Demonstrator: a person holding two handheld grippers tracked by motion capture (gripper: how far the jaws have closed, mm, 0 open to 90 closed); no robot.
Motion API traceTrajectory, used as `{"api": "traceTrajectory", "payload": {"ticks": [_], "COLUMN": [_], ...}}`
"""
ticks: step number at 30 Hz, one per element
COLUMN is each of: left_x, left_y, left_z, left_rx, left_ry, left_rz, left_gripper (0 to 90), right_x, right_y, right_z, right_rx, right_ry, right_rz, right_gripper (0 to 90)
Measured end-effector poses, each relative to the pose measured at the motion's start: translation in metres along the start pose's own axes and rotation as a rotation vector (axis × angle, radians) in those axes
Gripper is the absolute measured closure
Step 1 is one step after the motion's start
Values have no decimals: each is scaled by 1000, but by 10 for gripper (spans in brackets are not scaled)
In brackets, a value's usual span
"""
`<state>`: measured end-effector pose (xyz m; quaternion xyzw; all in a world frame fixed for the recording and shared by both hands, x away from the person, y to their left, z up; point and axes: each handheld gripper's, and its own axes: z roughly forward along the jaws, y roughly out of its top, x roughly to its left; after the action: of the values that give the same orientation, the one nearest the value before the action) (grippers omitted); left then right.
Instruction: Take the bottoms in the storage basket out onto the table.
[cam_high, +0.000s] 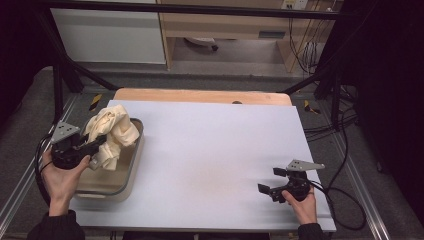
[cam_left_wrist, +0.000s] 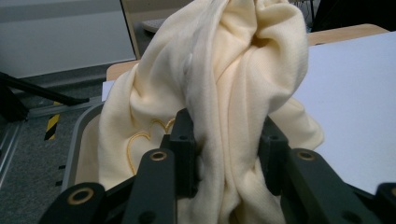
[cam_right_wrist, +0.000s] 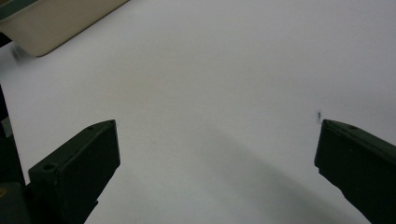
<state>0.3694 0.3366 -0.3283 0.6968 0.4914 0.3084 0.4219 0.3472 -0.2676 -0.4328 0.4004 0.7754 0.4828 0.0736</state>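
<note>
The left gripper (cam_high: 95, 145) has its jaws clamped on a bunched fold of the soft pale yellow cloth (cam_high: 111, 131), which is lifted in a crumpled heap above the far end of the shallow beige rectangular tray (cam_high: 131, 170) at the left edge of the white tabletop (cam_high: 210, 155). In the left gripper view the black jaws pinch the cloth (cam_left_wrist: 219, 93) from both sides, and a heart outline stitched in darker yellow thread (cam_left_wrist: 149, 140) shows on the fabric just left of them; the tray's grey rim (cam_left_wrist: 77, 140) runs below. The right gripper (cam_high: 272, 181) rests low over the near right part of the tabletop, well apart from the tray, with its jaws spread wide and nothing between them; in the right gripper view a corner of the tray (cam_right_wrist: 51, 28) lies far off at the upper left.
</note>
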Motion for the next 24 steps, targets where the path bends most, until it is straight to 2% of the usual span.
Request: {"api": "traceTrajectory", "payload": {"ticks": [24], "left_x": [0], "left_y": [6], "left_z": [-14], "left_rx": [-60], "left_ry": [-6], "left_rz": [-16], "left_gripper": [659], "right_x": [0], "right_y": [0], "right_z": [0], "right_rx": [1], "right_ry": [0], "right_rz": [1], "right_gripper": [5]}}
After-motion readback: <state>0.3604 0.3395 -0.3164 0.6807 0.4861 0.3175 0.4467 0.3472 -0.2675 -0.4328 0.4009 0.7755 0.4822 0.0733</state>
